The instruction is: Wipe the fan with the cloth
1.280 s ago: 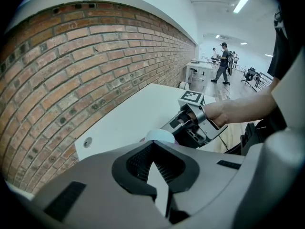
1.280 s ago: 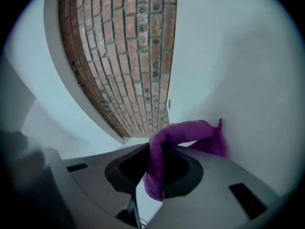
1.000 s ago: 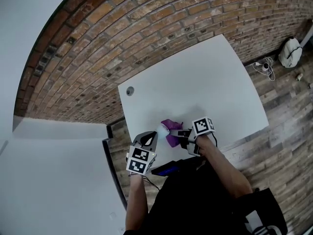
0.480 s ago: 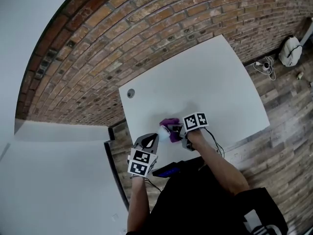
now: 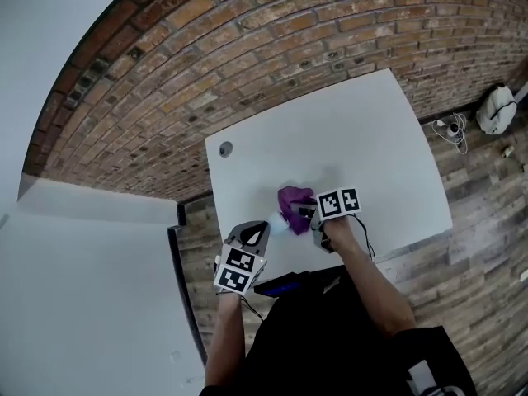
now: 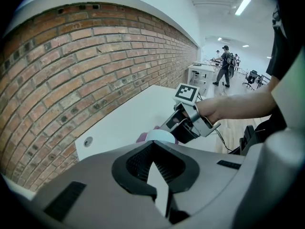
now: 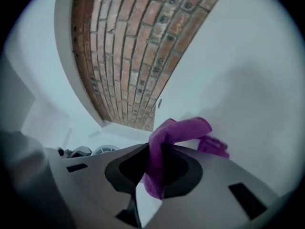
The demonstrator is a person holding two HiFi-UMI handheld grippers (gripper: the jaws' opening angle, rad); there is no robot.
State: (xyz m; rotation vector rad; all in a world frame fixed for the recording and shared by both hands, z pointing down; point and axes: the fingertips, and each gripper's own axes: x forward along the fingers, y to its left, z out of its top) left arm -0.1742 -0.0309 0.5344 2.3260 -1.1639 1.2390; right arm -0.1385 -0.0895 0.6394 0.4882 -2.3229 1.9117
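Observation:
A small white fan [image 5: 276,222] sticks out of my left gripper [image 5: 252,236], whose jaws are shut on its thin white stem [image 6: 159,190]; the fan's round head [image 6: 160,136] shows just beyond them. My right gripper [image 5: 308,213] is shut on a purple cloth [image 5: 295,200], which bunches against the far right side of the fan, low over the white table [image 5: 363,139]. In the right gripper view the cloth [image 7: 181,130] hangs out of the jaws [image 7: 152,171], and the fan [image 7: 106,150] sits to their left. The right gripper [image 6: 180,127] reaches in from the right in the left gripper view.
A round cable hole [image 5: 225,148] sits near the table's far left corner. A brick wall [image 5: 214,48] runs behind the table. A dark device [image 5: 285,285] lies at the near edge. On the floor at right are a white bag [image 5: 495,106] and cables [image 5: 450,126].
My right gripper has rolled and carried the cloth a little way across the fan, away from the person. The left gripper and fan have stayed put.

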